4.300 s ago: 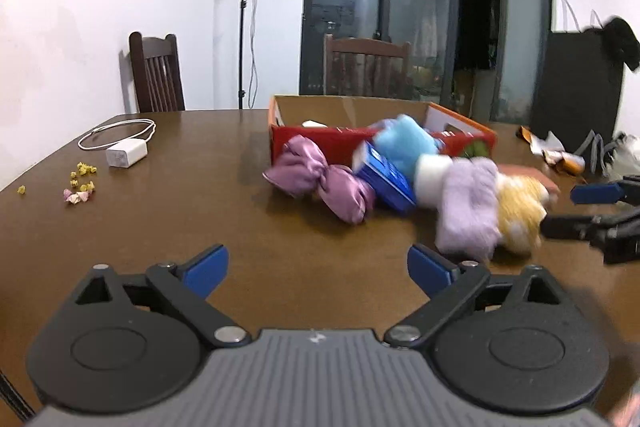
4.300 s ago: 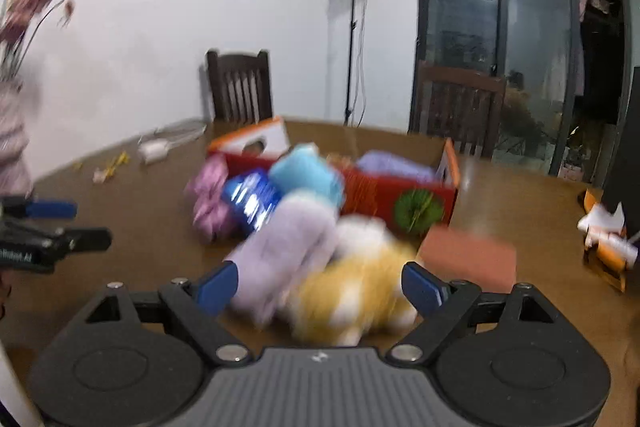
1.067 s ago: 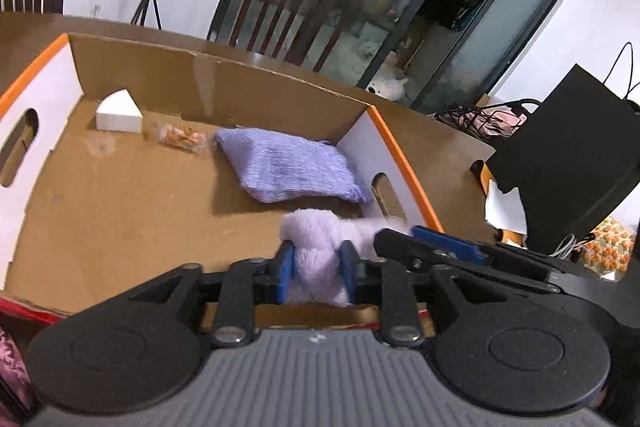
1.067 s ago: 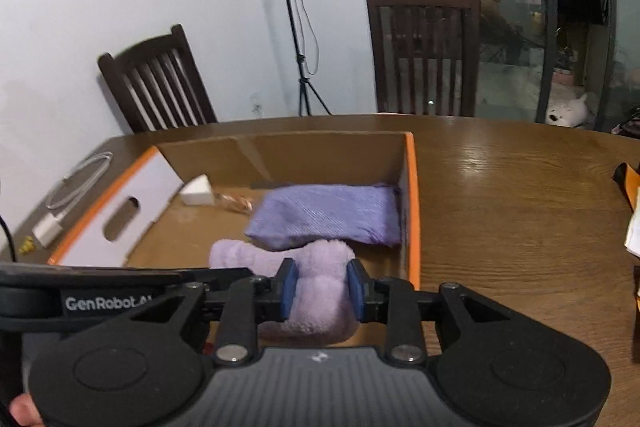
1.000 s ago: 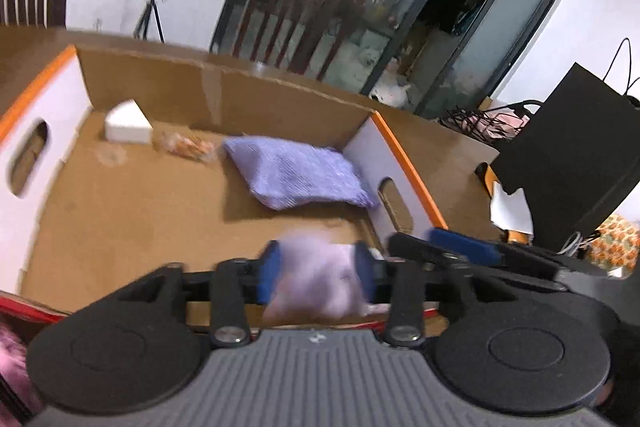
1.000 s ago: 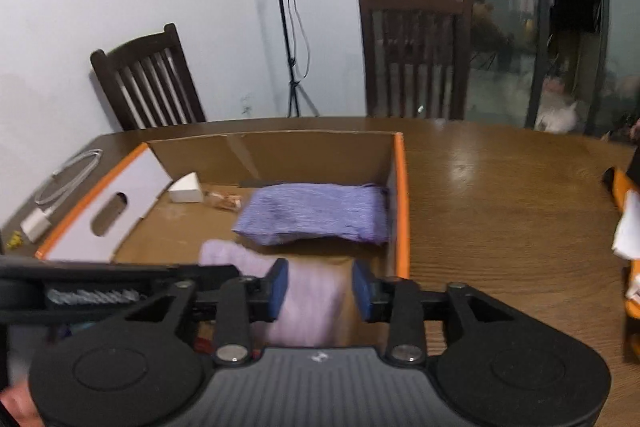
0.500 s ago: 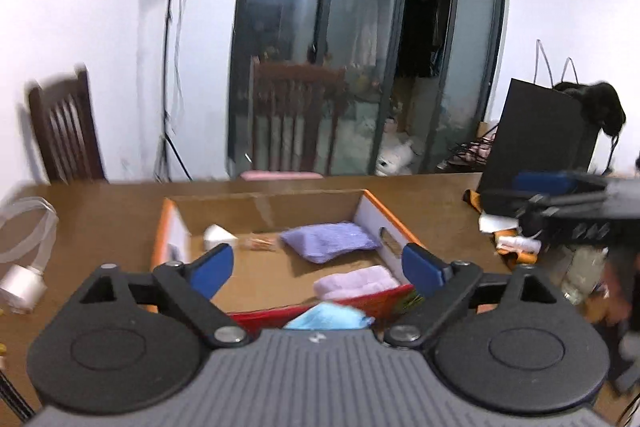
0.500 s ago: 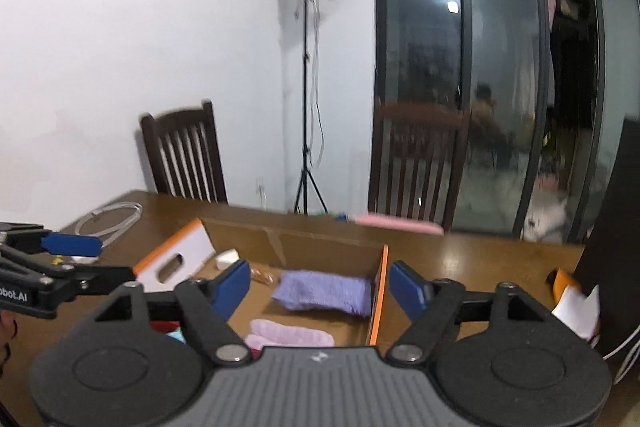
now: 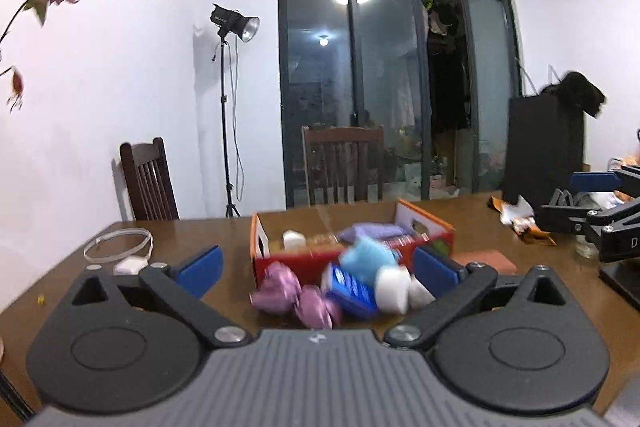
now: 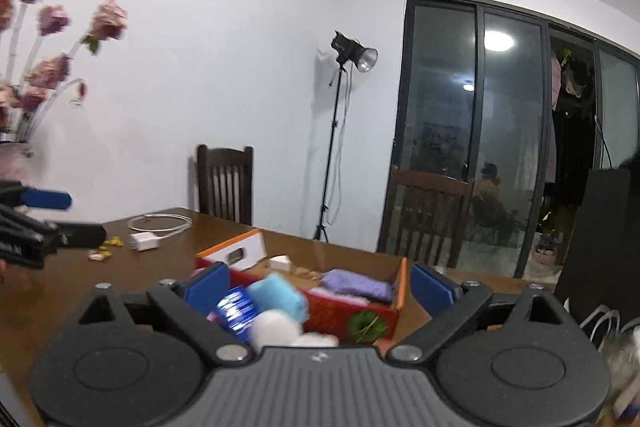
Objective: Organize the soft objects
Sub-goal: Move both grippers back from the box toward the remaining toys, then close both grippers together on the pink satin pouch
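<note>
A red cardboard box (image 9: 288, 265) with orange-edged flaps stands mid-table, with a purple knit cloth (image 9: 370, 231) lying inside. In front of it lie a pink satin bow (image 9: 292, 297), a blue packet (image 9: 350, 291), a light-blue soft piece (image 9: 366, 257) and a white roll (image 9: 394, 289). My left gripper (image 9: 318, 265) hangs back from this pile, its jaws opening with nothing between them. My right gripper (image 10: 320, 287) faces the box (image 10: 360, 311) from the other side, its jaws also opening on nothing. Each gripper shows at the edge of the other's view, the right gripper (image 9: 576, 201) and the left gripper (image 10: 60, 217).
A white charger with its cable (image 9: 128, 265) lies at the table's left. A black bag (image 9: 544, 147), crumpled wrappers (image 9: 520, 217) and a small glass (image 9: 586, 247) crowd the right. Wooden chairs (image 9: 344, 163) and a light stand (image 9: 226, 115) are behind the table. Pink flowers (image 10: 52, 67) rise at the left.
Both grippers were shut on a lilac fluffy cloth over the box. They let it go into the box, opened wide, and drew back and apart to either side of the table.
</note>
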{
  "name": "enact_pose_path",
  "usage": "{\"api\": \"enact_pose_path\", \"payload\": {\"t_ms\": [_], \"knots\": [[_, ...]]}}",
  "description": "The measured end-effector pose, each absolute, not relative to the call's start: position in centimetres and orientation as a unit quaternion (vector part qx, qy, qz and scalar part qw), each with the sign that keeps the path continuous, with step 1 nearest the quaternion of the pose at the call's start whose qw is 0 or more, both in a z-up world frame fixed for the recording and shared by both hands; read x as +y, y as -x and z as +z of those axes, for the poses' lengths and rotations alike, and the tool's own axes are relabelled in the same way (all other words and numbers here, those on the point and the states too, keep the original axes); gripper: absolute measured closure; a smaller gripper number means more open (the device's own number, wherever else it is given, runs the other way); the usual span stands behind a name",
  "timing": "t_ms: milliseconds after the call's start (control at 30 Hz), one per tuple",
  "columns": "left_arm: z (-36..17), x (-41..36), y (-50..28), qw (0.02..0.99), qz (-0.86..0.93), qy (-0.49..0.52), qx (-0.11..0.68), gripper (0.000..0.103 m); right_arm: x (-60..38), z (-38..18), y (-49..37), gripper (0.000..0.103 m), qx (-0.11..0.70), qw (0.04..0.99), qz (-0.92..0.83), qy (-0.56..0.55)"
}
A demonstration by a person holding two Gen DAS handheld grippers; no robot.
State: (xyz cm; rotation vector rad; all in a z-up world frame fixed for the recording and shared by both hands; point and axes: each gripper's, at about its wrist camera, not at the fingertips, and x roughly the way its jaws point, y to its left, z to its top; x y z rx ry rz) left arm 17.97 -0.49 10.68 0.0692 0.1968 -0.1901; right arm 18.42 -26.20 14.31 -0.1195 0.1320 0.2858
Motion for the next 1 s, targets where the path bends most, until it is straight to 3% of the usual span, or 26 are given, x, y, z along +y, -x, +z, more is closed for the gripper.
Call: {"api": "enact_pose_path", "payload": {"t_ms": [367,700,867,1000], "knots": [[8.6,1.5,-10.5,0.993,-0.060,-0.025,0.102,0.000,-26.3,10.1,-10.2,0.000,0.098,0.984,0.147,0.009],[8.4,1.9,-11.1,0.993,-0.053,-0.015,0.109,0.000,-26.9,10.3,-9.2,0.000,0.086,0.990,0.114,0.010],[7.1,1.8,-13.1,0.989,-0.055,-0.013,0.134,0.000,-26.4,9.0,-11.1,0.003,0.107,0.987,0.123,0.006],[6.3,1.6,-16.0,0.986,-0.055,-0.008,0.160,0.000,-26.0,8.2,-13.5,0.016,0.136,0.982,0.131,0.001]]}}
